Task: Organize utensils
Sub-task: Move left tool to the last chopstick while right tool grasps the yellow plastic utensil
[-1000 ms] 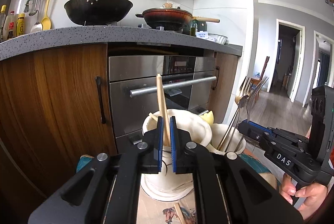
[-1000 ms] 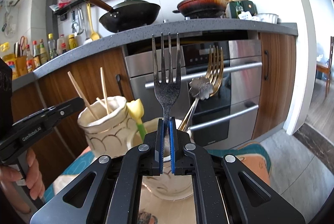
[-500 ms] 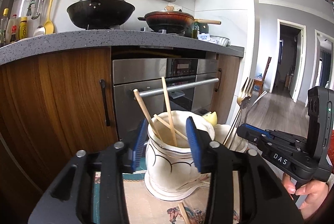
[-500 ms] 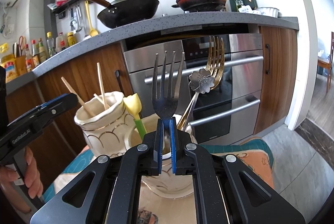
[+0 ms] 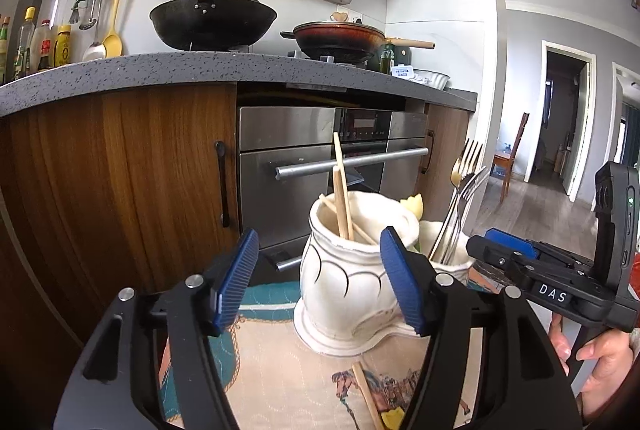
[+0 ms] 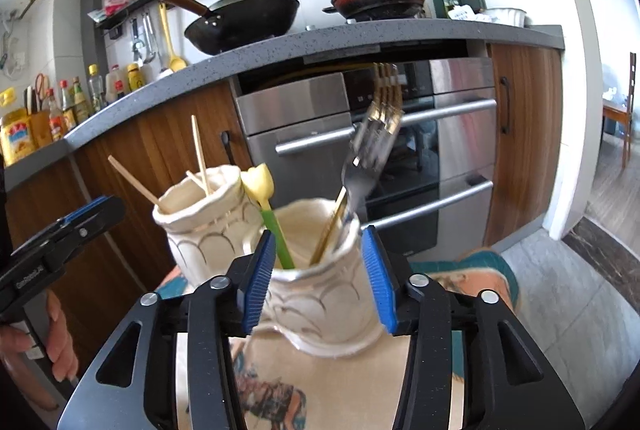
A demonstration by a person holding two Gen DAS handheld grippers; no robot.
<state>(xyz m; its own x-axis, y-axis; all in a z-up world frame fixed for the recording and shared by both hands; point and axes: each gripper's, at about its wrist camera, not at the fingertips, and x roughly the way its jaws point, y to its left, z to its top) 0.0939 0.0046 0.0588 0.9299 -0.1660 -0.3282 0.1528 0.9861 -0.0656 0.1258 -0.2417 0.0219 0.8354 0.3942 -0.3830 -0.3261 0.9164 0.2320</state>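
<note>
Left wrist view: my left gripper (image 5: pixel 316 282) has just been opening, nothing between its jaws. One loose chopstick (image 5: pixel 366 392) lies on the mat, bottom centre, pointing away toward the chopstick jar (image 5: pixel 348 278).

I see a printed mat (image 5: pixel 280 370) as the surface | on it: two cream ceramic holders (image 5: pixel 344 282) (image 6: pixel 324 290) side by side | a loose chopstick (image 5: pixel 366 394) lying flat.
</note>
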